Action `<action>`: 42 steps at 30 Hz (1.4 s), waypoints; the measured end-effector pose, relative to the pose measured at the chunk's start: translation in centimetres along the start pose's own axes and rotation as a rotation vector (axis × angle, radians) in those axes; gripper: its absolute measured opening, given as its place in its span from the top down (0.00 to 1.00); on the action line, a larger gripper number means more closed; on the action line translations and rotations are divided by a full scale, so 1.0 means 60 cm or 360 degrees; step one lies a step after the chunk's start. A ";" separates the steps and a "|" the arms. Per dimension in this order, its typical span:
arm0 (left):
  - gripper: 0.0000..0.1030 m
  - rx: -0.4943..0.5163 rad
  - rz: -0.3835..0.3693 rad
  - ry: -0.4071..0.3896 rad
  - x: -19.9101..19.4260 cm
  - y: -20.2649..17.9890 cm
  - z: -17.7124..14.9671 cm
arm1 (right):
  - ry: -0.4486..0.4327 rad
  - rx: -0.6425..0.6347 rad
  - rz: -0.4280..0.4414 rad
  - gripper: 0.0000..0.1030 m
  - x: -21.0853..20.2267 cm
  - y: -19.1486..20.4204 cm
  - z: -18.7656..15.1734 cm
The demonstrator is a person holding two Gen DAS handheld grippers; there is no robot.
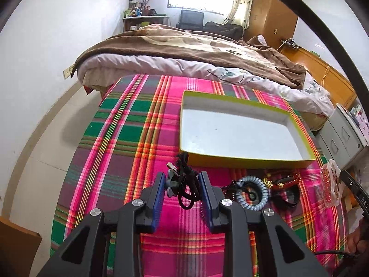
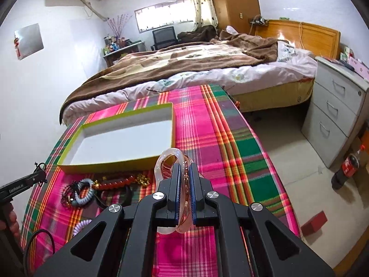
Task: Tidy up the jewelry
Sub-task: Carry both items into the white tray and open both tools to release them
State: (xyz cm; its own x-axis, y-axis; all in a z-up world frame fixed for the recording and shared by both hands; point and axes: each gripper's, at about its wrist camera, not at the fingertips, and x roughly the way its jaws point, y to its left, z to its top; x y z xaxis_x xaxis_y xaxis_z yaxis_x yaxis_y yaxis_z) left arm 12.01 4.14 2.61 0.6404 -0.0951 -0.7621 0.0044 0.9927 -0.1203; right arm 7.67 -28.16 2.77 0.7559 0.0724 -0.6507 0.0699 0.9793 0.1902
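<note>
My left gripper [image 1: 182,179] is shut on a black cord necklace [image 1: 185,188] with a grey flower charm [image 1: 171,183], held a little above the plaid cloth. Just beyond it stands an empty yellow-green box [image 1: 249,161] with a white floor. To the right lies a pile with a pale blue coil band [image 1: 252,195] and red beads [image 1: 284,180]. My right gripper [image 2: 184,168] is shut on a clear pinkish bangle [image 2: 169,159], near the same box [image 2: 103,166]. The pile [image 2: 110,184] sits at its left, and the left gripper [image 2: 25,182] shows at the frame edge.
The plaid-covered table [image 2: 230,143] ends at the right, with floor beyond. A bed [image 2: 184,69] runs along the far side. A grey drawer cabinet [image 2: 334,115], a cola bottle [image 2: 348,168] and a red box [image 2: 313,224] stand on the floor. A purple coil band [image 2: 80,226] lies near me.
</note>
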 end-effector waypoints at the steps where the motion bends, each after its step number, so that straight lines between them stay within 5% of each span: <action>1: 0.71 0.0004 -0.0004 -0.0002 0.001 -0.002 0.002 | -0.0001 -0.0012 0.0005 0.93 0.001 0.004 0.006; 10: 0.71 0.0052 -0.0054 -0.0004 0.025 -0.024 0.048 | -0.0056 -0.0096 0.0055 0.93 0.021 0.045 0.072; 22: 0.71 0.0046 -0.0131 0.0053 0.101 -0.041 0.124 | 0.0021 -0.0109 0.0120 0.93 0.128 0.086 0.135; 42: 0.71 0.0108 -0.0094 0.0229 0.228 -0.063 0.146 | 0.0209 -0.0085 0.0047 0.93 0.246 0.071 0.139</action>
State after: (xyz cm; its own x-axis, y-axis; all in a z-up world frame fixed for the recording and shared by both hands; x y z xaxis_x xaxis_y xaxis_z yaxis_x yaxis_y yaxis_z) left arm 27.47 -0.29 -1.76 0.5212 -0.1584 -0.8386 0.0937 0.9873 -0.1283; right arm 24.59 -24.52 0.10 0.6653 0.1224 -0.7365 0.0114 0.9847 0.1739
